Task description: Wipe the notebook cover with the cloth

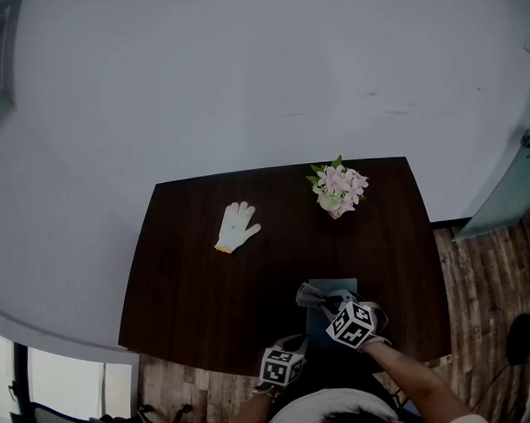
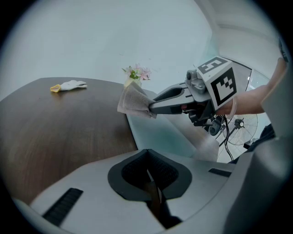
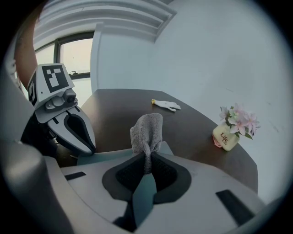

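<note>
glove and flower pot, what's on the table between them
Nothing; the head view shows only bare table between the glove and the flower pot.

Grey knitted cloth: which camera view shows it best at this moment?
The right gripper view: the grey knitted cloth stands close-up, pinched in the right gripper, its weave clear. The left gripper view shows it side-on, near the pale teal notebook. The head view shows only a small grey patch.

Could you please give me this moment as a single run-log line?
right claw: shut on cloth | cloth: over notebook, contact unclear | left claw: shut, empty
</note>
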